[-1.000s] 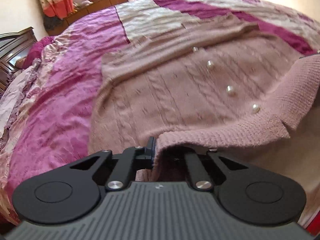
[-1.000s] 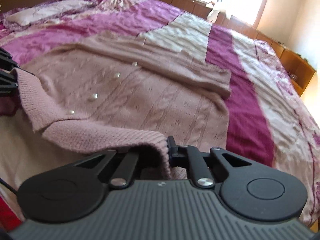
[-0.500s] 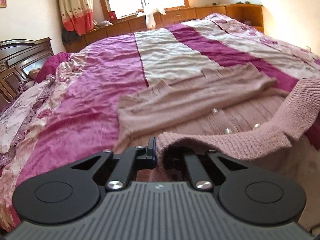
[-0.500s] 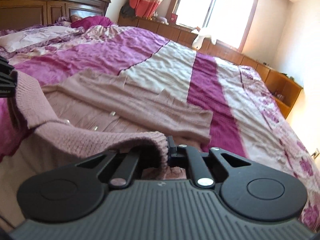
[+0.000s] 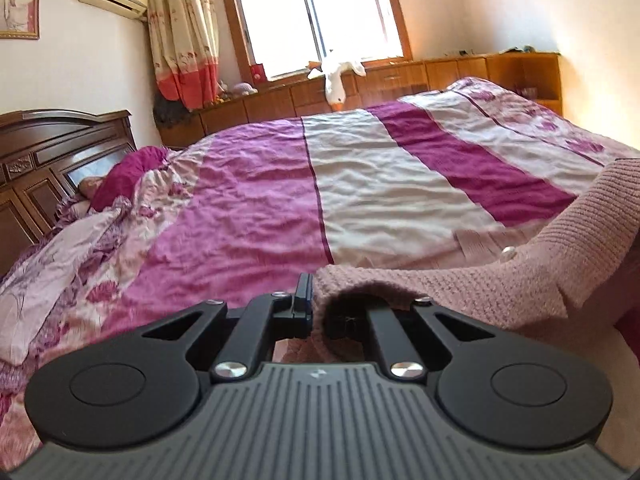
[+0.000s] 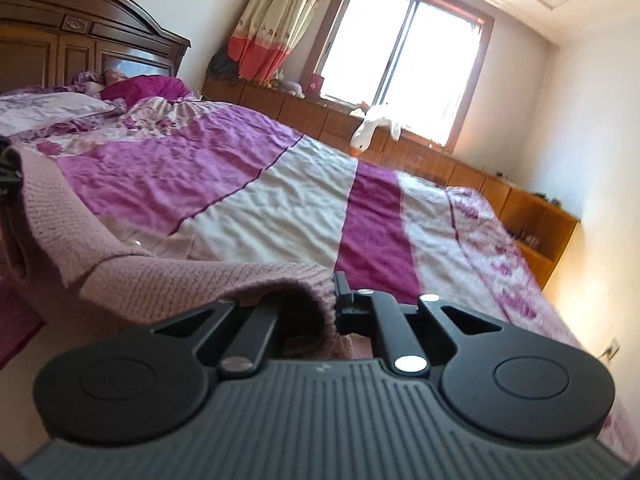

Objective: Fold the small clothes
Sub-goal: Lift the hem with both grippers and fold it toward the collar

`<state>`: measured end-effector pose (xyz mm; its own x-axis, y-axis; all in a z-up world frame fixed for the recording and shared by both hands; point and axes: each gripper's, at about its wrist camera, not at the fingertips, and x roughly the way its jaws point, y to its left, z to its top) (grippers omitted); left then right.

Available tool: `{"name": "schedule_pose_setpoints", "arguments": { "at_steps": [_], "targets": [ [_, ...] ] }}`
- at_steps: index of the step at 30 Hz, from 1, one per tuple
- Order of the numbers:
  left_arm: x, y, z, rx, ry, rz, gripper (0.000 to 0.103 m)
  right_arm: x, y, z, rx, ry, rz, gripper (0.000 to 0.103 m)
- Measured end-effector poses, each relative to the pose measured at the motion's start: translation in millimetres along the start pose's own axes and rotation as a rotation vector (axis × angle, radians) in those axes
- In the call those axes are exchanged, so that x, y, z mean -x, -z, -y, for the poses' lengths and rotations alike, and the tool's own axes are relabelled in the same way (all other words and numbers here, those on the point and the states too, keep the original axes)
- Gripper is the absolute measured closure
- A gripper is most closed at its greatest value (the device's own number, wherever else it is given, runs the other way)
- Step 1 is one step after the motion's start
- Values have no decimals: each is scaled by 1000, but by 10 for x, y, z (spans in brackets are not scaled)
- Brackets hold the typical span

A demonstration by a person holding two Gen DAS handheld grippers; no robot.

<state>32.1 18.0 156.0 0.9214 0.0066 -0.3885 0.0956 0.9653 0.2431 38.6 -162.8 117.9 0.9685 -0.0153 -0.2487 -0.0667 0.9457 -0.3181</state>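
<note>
While both tongs (image 5: 310, 300) (image 6: 334, 300) clamp cardigan hem (image 5: 460, 280), bedspread (image 5: 380, 184) below

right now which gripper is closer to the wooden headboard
Left. The left gripper, clamping the pink cardigan, is on the headboard side; the right gripper holds the hem farther along, away from it.

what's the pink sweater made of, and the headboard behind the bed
Dusty-pink knitted sweater: soft yarn, probably wool or acrylic; visible ribbed stitch rows, fuzzy matte surface, pearl-like button. Dark carved headboard: looks like stained wood with semi-gloss varnish; grain-brown panels show faint sheen.
</note>
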Motion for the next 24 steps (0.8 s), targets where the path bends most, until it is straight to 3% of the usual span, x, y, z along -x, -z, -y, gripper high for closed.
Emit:
{"name": "schedule_pose_setpoints", "arguments": {
  "at_steps": [7,16,21,24],
  "targets": [
    [-836,-213,32,4,-28,-34,97,-675,-80,-85,63,48,-2,95],
    [-2080,125,156,9,-37,-201,97,-1601,358,-395,130,90,-149,95],
    [-2450,389,171,35,-29,-265,96,-1937,574,-472,136,30,-282,93],
    [-2488,408,198,6,-33,-261,93,-1996,616,-441,109,11,-295,92]
  ]
}}
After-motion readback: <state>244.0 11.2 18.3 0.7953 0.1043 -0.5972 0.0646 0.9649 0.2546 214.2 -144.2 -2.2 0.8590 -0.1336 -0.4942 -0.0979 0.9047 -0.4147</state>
